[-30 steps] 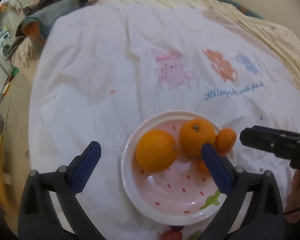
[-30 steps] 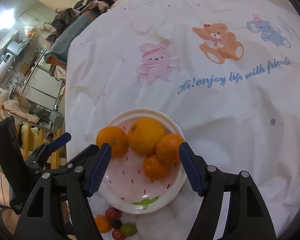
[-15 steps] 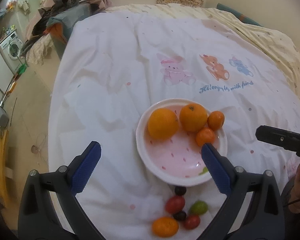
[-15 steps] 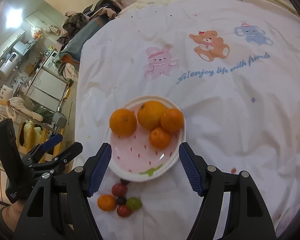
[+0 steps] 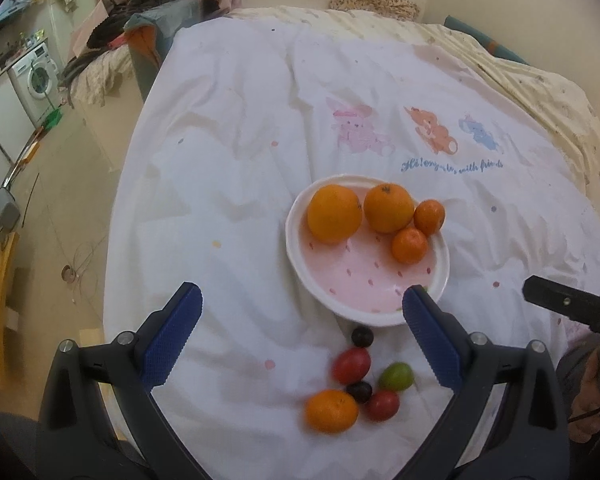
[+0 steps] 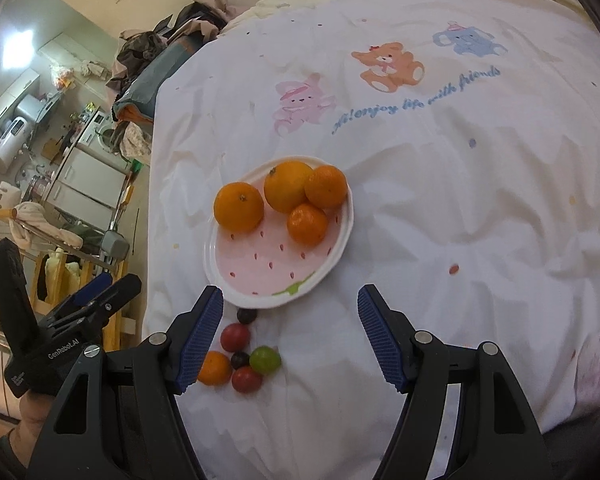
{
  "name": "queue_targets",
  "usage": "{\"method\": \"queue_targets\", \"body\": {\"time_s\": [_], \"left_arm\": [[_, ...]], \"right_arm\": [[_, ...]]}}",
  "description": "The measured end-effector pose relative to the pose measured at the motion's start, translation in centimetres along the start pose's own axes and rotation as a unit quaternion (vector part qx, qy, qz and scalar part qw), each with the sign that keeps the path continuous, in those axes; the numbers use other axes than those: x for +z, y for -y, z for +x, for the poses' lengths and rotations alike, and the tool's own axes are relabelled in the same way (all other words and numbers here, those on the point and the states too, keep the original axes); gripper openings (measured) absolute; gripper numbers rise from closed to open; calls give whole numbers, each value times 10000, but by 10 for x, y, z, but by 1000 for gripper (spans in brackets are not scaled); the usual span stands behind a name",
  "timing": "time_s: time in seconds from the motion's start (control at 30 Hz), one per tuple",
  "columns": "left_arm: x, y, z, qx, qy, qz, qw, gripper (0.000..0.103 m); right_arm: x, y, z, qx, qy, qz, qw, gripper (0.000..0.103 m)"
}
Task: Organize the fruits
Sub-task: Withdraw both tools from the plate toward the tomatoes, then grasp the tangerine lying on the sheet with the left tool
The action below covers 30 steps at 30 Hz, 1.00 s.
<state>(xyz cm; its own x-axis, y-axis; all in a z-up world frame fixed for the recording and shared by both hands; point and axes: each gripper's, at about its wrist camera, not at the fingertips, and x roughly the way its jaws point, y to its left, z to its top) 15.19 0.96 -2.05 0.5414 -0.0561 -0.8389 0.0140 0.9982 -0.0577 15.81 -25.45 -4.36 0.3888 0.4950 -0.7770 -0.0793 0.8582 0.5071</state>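
Left wrist view shows your left claw [image 5: 302, 330] spread wide with nothing between its blue ribbed pads [image 5: 171, 340], hovering over the white bed sheet printed with cartoon animals [image 5: 240, 160]. Ahead of it sits the round white plate with a pink strawberry-patterned centre [image 5: 440, 276], carrying two large oranges [image 5: 334, 213] at its far side and two small mandarins [image 5: 409, 245] to their right. Just in front of the plate, on the sheet, lies a loose cluster: a dark grape [image 5: 362, 336] nearest the rim, a red cherry tomato [image 5: 351, 365], a green round fruit [image 5: 396, 376], a second dark grape, another red tomato and a small loose mandarin [image 5: 331, 411].

Right wrist view has your right claw [image 6: 290, 334] also wide and empty, its left pad [image 6: 200, 340] just beside that cluster [image 6: 242, 354], partly covering the loose mandarin. The plate [image 6: 220, 272] lies just beyond its fingertips. Your left claw [image 6: 96, 300] appears at the left edge, off the side of the bed.
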Motion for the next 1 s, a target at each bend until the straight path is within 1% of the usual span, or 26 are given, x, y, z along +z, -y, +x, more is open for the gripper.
{"method": "queue_targets", "body": {"time_s": [0.1, 0.17, 0.23, 0.33, 0.4, 0.47, 0.53, 0.6, 0.63, 0.67, 0.7, 0.73, 0.77, 0.87, 0.9, 1.0], "left_arm": [[-8, -5, 4, 149, -101, -54, 9998, 99], [-13, -10, 10, 235, -238, -155, 9993, 99], [-16, -13, 17, 193, -412, -248, 9987, 99], [-24, -13, 25, 130, -672, -232, 9974, 99], [-31, -11, 31, 36, -967, -198, 9951, 99], [-39, -8, 36, -133, -1232, -130, 9922, 94], [-47, 2, 39, -234, -1411, 120, 9896, 82], [-55, 11, 40, -211, -1501, 363, 9878, 81], [-59, 14, 42, -242, -1584, 387, 9863, 81], [-63, 15, 44, -279, -1670, 370, 9849, 80], [-67, 15, 46, -321, -1770, 363, 9830, 78], [-70, 16, 49, -342, -1863, 344, 9813, 73], [-73, 16, 51, -344, -1937, 334, 9799, 70], [-75, 16, 58, -354, -2043, 282, 9779, 63], [-75, 16, 59, -368, -2028, 279, 9781, 55], [-75, 17, 62, -451, -2048, 235, 9775, 53]], "right_arm": [[-10, 3, -2, -19, 9, 145, 9999, 73], [-15, 5, 0, -94, -44, 253, 9996, 73], [-18, 8, 4, -86, -112, 373, 9992, 73], [-18, 8, 8, -112, -162, 422, 9989, 73], [-17, 9, 9, -137, -158, 427, 9989, 73], [-18, 9, 10, -132, -172, 462, 9987, 73], [-18, 11, 11, -141, -219, 498, 9984, 73], [-19, 11, 12, -145, -246, 524, 9982, 73], [-19, 12, 13, -149, -251, 535, 9981, 73], [-18, 12, 13, -151, -252, 538, 9981, 73], [-18, 12, 13, -150, -256, 540, 9981, 73], [-18, 12, 13, -148, -260, 540, 9981, 73], [-18, 12, 14, -151, -269, 543, 9980, 73], [-18, 13, 16, -165, -300, 554, 9979, 73], [-18, 13, 16, -174, -304, 564, 9978, 73], [-17, 14, 16, -184, -299, 595, 9976, 73]]}}
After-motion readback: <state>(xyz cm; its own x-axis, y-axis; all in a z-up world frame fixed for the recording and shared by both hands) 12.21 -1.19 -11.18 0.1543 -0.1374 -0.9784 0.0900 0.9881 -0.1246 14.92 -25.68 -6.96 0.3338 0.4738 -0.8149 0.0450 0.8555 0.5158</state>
